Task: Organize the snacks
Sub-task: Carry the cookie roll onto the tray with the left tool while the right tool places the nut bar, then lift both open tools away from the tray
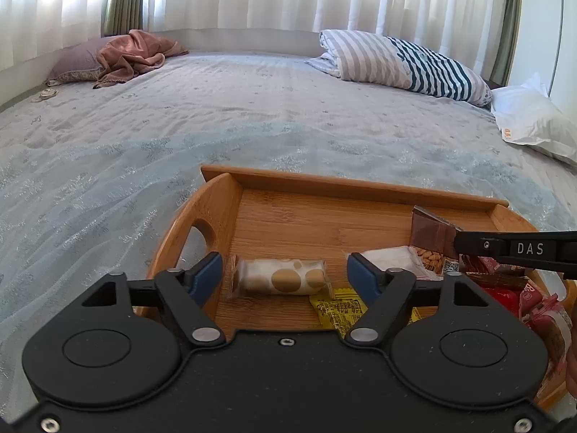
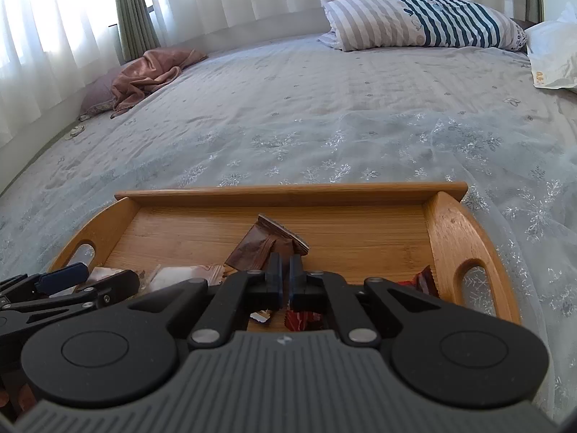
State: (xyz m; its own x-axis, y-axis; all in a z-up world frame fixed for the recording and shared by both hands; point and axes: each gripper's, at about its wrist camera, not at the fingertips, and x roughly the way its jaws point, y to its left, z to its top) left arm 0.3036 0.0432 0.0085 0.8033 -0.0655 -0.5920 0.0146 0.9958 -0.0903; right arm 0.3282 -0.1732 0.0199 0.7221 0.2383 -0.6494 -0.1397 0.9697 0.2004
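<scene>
A bamboo tray (image 1: 346, 184) (image 2: 288, 193) with cut-out handles rests on the bed. In the left wrist view a white wrapped roll with tan dots (image 1: 279, 277) lies on the tray floor between the blue pads of my left gripper (image 1: 285, 270), which stands open and clear of it on both sides. My right gripper (image 2: 285, 261) is shut on the edge of a brown foil packet (image 2: 259, 245) (image 1: 431, 231), held tilted above the tray. It reaches in from the right in the left wrist view.
A yellow sachet (image 1: 337, 306), a white packet (image 1: 393, 258) and red wrappers (image 1: 533, 299) (image 2: 423, 283) crowd the tray's near side. Farther across the grey bedspread (image 2: 324, 115) lie a striped pillow (image 2: 422, 21), a pink cloth (image 2: 144, 75) and a white bag (image 1: 530, 115).
</scene>
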